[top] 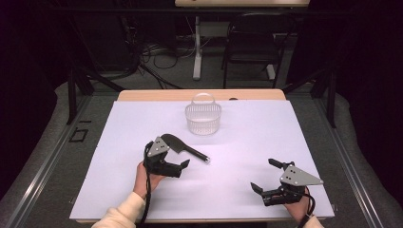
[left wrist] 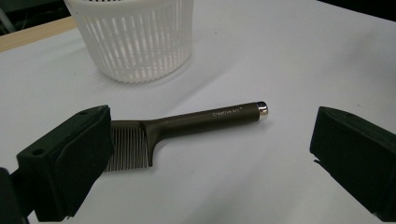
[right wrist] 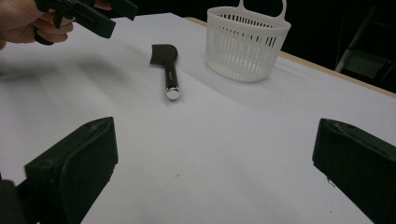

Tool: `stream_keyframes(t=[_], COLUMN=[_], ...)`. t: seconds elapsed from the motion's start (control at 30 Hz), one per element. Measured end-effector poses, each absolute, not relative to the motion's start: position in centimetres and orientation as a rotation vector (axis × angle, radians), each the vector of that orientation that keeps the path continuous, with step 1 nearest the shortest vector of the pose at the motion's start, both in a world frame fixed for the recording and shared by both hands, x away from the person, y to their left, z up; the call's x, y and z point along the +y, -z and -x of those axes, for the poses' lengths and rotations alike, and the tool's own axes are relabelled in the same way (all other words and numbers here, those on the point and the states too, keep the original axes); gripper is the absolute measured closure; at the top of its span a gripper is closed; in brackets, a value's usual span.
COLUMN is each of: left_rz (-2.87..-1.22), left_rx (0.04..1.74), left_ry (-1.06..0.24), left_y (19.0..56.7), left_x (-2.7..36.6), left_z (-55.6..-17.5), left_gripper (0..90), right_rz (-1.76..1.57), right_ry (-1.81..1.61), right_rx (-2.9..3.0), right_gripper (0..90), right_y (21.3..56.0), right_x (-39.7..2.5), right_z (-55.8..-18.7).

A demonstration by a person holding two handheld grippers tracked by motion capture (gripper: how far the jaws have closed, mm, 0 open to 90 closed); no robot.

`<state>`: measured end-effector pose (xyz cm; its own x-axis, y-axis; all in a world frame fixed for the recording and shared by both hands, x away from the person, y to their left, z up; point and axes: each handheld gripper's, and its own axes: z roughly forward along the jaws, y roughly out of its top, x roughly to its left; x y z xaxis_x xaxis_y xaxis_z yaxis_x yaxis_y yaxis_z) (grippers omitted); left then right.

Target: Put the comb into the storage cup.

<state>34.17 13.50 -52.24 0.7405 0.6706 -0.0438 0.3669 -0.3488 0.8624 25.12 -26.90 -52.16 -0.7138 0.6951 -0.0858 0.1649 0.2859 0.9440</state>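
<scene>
A dark comb (top: 183,147) with fine teeth and a silver-capped handle lies flat on the white table cover (top: 237,142). My left gripper (top: 175,154) hovers over the comb's toothed end, open and holding nothing. In the left gripper view the comb (left wrist: 187,123) lies just beyond the wide-apart jaws, its teeth near the left jaw. A white slotted basket (top: 203,118) with a loop handle stands upright behind it. My right gripper (top: 264,175) sits open near the front right. In the right gripper view the comb (right wrist: 168,65) and basket (right wrist: 245,42) lie farther off.
The table's wooden far edge (top: 199,95) runs behind the basket. A chair (top: 252,42) and a table leg (top: 197,47) stand on the floor beyond. In the right gripper view a hand holding the left gripper (right wrist: 88,14) shows at top left.
</scene>
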Motion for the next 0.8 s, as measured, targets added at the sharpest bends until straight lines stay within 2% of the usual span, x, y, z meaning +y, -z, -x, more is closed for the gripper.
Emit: stream_keyframes(t=[0.67, 0.8], left_rz=[-2.020, -2.029], left_rx=[0.774, 0.767], left_ry=[-0.379, -0.378], left_y=[52.4, 52.5], left_x=[11.3, 10.7], left_z=[-36.0, -36.3], left_gripper=[0.3, 2.6], right_rz=[-0.766, -0.765], right_ry=[-1.427, -1.427], right_rx=[2.075, 2.075], right_gripper=[0.0, 0.0], right_y=[52.2, 52.2], right_x=[-26.9, -26.9], right_z=[-25.1, -25.1])
